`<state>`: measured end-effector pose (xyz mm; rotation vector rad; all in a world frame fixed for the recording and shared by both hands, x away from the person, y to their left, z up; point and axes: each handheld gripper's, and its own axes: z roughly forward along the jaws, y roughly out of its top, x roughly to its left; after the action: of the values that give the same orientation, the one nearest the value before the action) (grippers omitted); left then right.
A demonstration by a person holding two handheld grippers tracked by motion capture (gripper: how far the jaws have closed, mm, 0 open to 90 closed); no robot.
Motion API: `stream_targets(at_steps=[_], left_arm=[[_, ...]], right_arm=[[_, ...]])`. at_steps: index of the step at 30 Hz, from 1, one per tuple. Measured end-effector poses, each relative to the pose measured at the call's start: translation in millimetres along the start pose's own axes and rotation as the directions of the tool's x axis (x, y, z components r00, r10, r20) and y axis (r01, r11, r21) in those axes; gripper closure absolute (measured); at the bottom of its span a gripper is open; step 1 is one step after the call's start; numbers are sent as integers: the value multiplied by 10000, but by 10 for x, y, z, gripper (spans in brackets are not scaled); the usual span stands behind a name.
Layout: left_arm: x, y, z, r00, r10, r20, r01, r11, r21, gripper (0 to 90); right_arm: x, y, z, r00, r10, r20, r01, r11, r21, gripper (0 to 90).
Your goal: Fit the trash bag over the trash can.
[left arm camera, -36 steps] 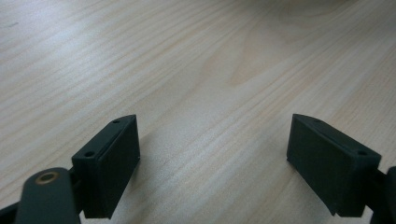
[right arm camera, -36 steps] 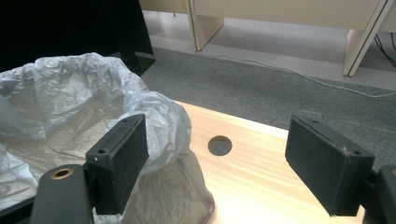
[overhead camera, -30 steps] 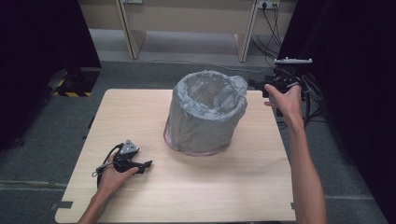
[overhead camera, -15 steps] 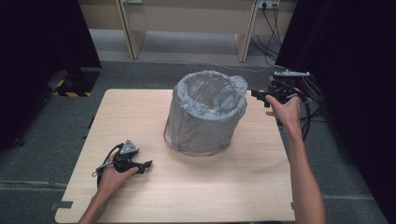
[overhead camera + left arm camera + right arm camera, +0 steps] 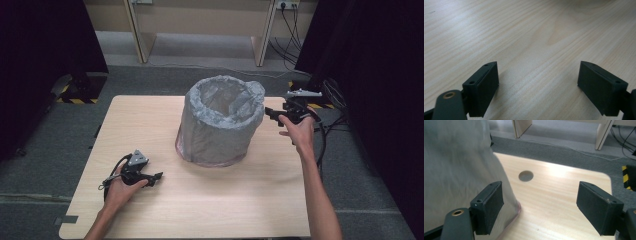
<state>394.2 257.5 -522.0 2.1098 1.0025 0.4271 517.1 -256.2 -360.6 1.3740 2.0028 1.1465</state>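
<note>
Two tongs, both spread, nothing pinched. Bin (image 5: 220, 125) w/ grey liner bag (image 5: 226, 86) stands mid worktop (image 5: 150, 120), bag rim folded over top edge. Right tongs (image 5: 270, 112) beside bin's upper right side, near rim, not touching. Left tongs (image 5: 156, 176) idle, low on worktop, well apart from bin. Judgement: early stage, bag not yet gripped; grab and whatever follows w/ liner all left.

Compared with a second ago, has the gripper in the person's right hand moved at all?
Yes. The right gripper has come down beside the lined bin: earlier it sat level with the bin's rim, now it is below the rim, against the bin's side.
</note>
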Motion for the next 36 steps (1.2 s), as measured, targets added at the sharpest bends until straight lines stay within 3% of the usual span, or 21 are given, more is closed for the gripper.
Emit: stream_targets(at_steps=[14, 30, 36], left_arm=[[0, 0, 0, 10000, -2, -2, 2, 10000, -1, 163], [0, 0, 0, 10000, 1, -2, -1, 10000, 1, 163], [0, 0, 0, 10000, -1, -4, 1, 10000, 2, 163]], right_arm=[[10, -464, 212, 9996, 251, -130, -245, 9985, 487, 217], [30, -777, 354, 9979, 642, -119, -635, 9967, 501, 210], [74, -906, 412, 9983, 590, -9, -589, 9974, 419, 211]])
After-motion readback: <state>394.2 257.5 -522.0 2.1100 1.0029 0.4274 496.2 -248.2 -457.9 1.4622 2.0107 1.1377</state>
